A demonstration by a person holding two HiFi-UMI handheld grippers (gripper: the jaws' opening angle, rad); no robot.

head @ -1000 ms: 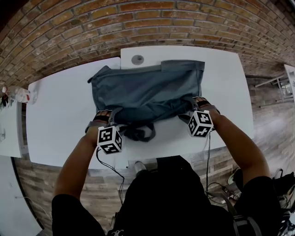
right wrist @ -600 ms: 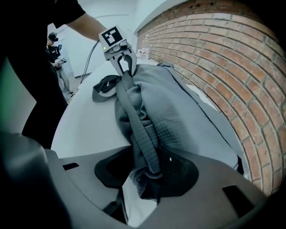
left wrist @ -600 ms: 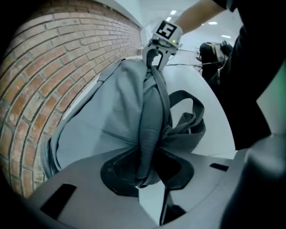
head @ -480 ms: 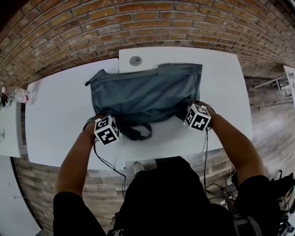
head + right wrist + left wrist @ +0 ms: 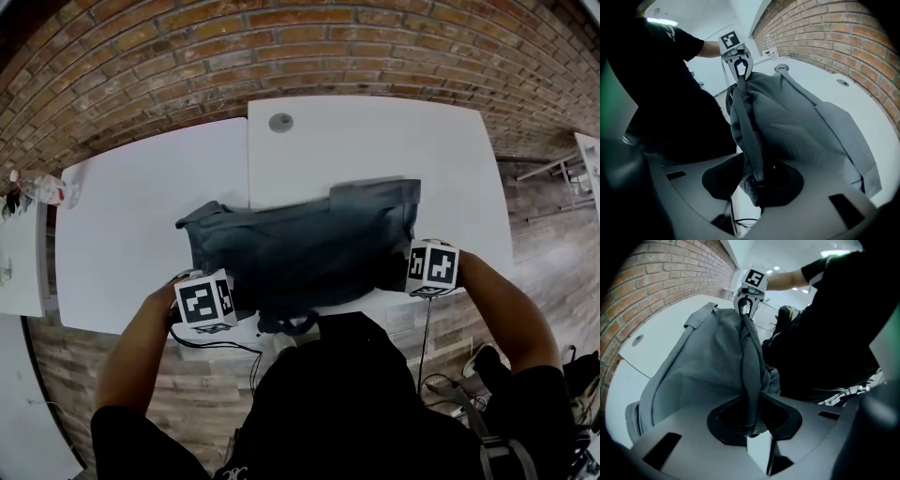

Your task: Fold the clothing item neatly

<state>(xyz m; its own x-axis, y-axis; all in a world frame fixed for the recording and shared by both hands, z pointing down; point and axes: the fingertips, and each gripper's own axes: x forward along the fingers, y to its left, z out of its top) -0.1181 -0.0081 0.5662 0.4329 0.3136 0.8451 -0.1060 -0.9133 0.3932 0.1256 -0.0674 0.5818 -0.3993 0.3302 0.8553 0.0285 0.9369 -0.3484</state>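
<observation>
Low in each gripper view, your left hand-held gripper and right hand-held gripper have just been closing and are clenched on bunched cloth at the near edge of the grey clothing item; hold that edge taut and level between them. The item sits mid-frame in the head view, near side lifted at the front of the white worktop, far side resting on it. I'd carry both corners together toward the frame's top, laying them square on the far edge and minding the loop dangling below.
</observation>
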